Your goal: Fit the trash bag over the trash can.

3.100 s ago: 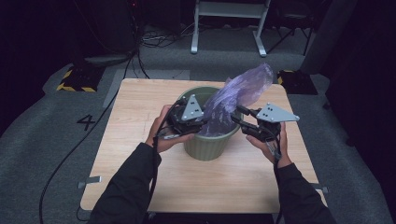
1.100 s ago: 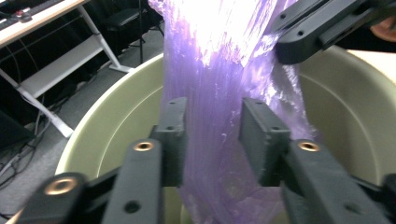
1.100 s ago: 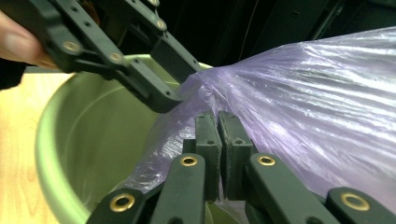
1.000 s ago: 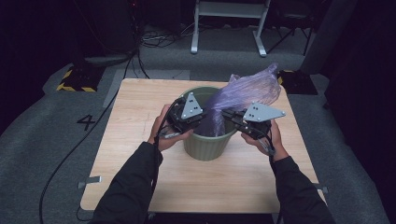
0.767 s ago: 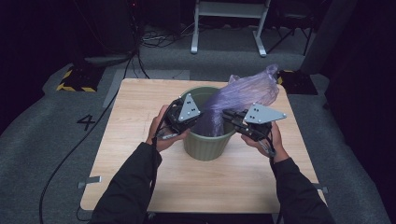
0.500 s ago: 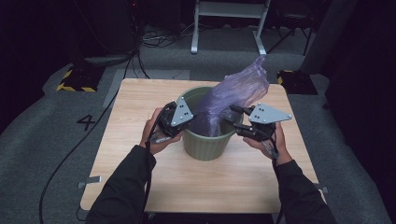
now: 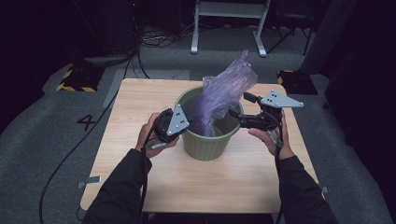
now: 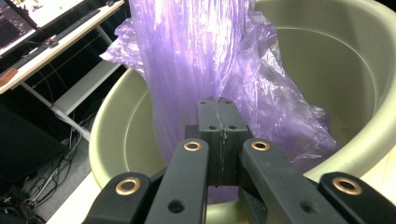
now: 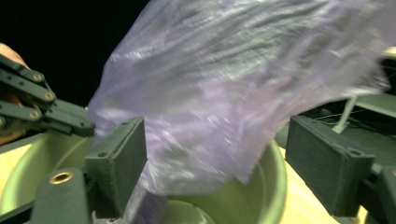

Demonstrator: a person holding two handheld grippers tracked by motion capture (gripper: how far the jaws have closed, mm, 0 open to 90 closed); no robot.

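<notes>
On the pale wooden surface (image 7: 140,182), items by size, largest first.

1. Green bin (image 7: 205,144): stands upright at mid-surface, between my two hands, mouth open.

2. Purple plastic bag (image 7: 224,91): thin and crinkled. Its lower part hangs inside the bin; its upper part rises above the rim and leans to the far right. Not yet spread over the rim.

3. Right claw (image 7: 240,112): at the bin's right rim. Its jaws have just been opening and now stand wide; in the right gripper view the bag (image 9: 224,102) billows between them, and I cannot tell whether the film brushes the left pad. No grip.

4. Left claw (image 8: 218,116): at the bin's near-left rim, jaws fully together. In the left gripper view they meet against the bag's film (image 8: 196,60); I judge a fold is pinched there, though the film between the pads is hidden.

Step in hand, as I judge it: lining the bin, with the right side released for a fresh hold. Next move calls for the right claw to take the bag's free edge and draw it out over the right rim while the left anchors its side.
</notes>
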